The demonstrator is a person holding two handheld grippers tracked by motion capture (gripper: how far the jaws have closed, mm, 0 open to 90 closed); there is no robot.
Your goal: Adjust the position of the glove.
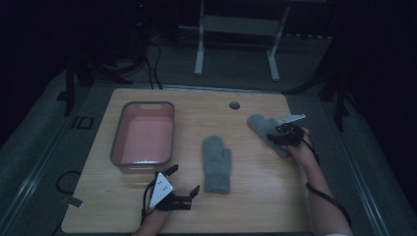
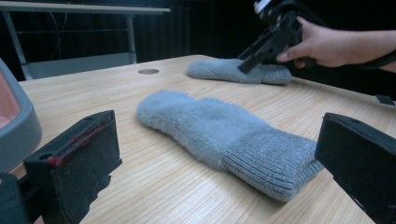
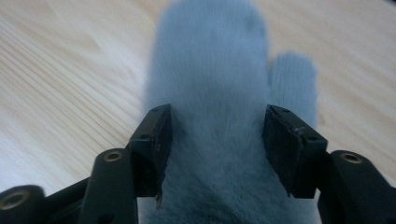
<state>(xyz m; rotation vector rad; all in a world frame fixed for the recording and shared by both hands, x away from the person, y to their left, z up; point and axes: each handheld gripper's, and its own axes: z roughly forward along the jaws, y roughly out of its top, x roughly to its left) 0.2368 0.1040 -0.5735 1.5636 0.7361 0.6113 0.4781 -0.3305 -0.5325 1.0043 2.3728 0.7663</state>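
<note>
Two grey knitted mittens lie on the wooden table (image 1: 275, 196). One mitten (image 1: 217, 164) (image 2: 224, 135) lies flat in the middle, cuff toward the front edge. The other mitten (image 1: 260, 125) (image 2: 219, 70) (image 3: 215, 84) lies at the right. My right gripper (image 1: 282, 135) (image 3: 217, 126) is down on it, open, one jaw on each side of the mitten's body just below the thumb. My left gripper (image 1: 184, 179) (image 2: 215, 140) stands open near the front left, jaws wide apart and empty, facing the middle mitten's cuff.
A pink bin with a grey rim (image 1: 118, 132) (image 2: 18, 126) stands at the left of the table, just behind my left gripper. A round cable hole (image 1: 234, 105) sits near the back edge. A white frame (image 1: 236, 24) stands on the floor beyond the table.
</note>
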